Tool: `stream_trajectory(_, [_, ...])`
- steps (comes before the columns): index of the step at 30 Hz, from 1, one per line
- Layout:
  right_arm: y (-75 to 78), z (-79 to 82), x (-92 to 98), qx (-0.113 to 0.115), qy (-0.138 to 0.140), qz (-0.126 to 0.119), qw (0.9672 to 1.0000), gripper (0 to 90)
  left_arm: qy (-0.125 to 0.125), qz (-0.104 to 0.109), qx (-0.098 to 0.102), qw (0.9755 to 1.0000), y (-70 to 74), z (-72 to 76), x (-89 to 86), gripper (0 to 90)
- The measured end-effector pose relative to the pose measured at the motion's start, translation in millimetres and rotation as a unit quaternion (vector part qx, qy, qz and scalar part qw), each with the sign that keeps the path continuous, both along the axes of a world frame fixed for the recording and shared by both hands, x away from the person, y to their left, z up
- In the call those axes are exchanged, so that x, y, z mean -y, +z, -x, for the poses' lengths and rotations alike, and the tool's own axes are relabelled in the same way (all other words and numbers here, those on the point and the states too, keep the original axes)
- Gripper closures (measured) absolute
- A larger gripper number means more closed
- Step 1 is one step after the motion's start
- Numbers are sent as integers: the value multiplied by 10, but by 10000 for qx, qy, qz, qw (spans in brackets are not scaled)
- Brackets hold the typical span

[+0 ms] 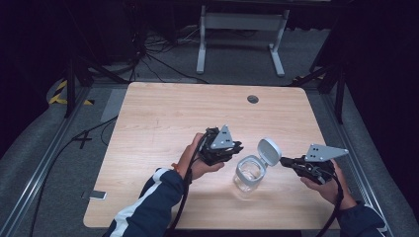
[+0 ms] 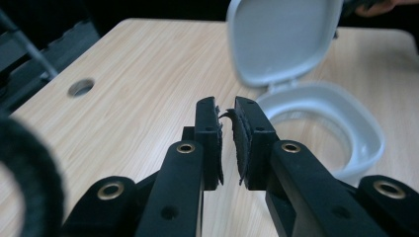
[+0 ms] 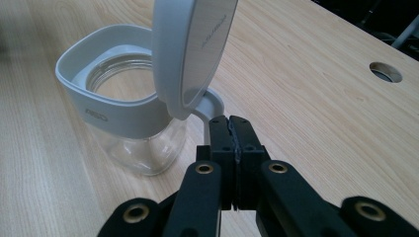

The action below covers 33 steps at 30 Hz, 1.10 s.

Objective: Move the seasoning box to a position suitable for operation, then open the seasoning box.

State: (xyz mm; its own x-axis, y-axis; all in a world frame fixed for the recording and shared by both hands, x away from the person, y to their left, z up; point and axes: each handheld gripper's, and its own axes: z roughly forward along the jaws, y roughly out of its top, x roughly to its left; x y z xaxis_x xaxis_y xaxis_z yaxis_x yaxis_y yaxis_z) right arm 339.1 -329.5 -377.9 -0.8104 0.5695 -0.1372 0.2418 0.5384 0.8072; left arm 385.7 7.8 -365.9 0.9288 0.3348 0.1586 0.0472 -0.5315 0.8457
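Note:
A clear glass jar with a pale grey collar stands open at the table's front middle. Its hinged grey lid is flipped up on the jar's right side. My right gripper reaches in from the right; in the right gripper view it is shut at the lid's curved loop tab, which runs down into the jaw tips. My left gripper hovers just left of the jar. In the left gripper view it has only a slim gap between its pads and holds nothing, with the jar rim just beyond.
The wooden table has a round cable hole near its far edge. A small flat device lies at the front left corner. A white desk frame and cables sit on the floor behind.

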Motion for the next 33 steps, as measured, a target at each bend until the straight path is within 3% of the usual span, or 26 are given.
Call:
stream_trajectory(3, [5,-16,-1,-32,-23,-33,10000,899,182,-230,-21,9996,-99,14,-216,793])
stream_trajectory(6, [7,-18,-2,-30,-19,-26,10000,898,283,-282,-47,9992,-153,23,-338,778])
stream_trajectory(9, [6,-16,2,-29,-19,-22,10000,898,432,-493,-65,9978,-267,38,-536,755])
stream_trajectory(12, [12,-11,0,-22,-20,-31,10000,899,666,-773,-147,9947,-388,48,-750,726])
stream_trajectory(18, [28,-11,-19,23,11,-22,10000,898,971,-1107,-429,9882,-569,122,-1179,627])
stream_trajectory(23, [34,-9,1,-11,-18,4,10000,897,1347,-1223,-593,9815,-684,215,-1505,577])
stream_trajectory(25, [36,-7,6,23,-27,55,10000,896,1387,-1221,-629,9808,-704,233,-1556,575])
stream_trajectory(27, [38,8,22,103,-69,240,9996,890,1505,-1213,-715,9785,-773,271,-1690,559])
stream_trajectory(28, [41,16,40,116,-97,317,9994,885,1505,-1213,-715,9785,-773,271,-1690,551])
stream_trajectory(33, [27,45,103,151,-214,400,9989,856,1654,-1188,-887,9750,-880,328,-1870,501])
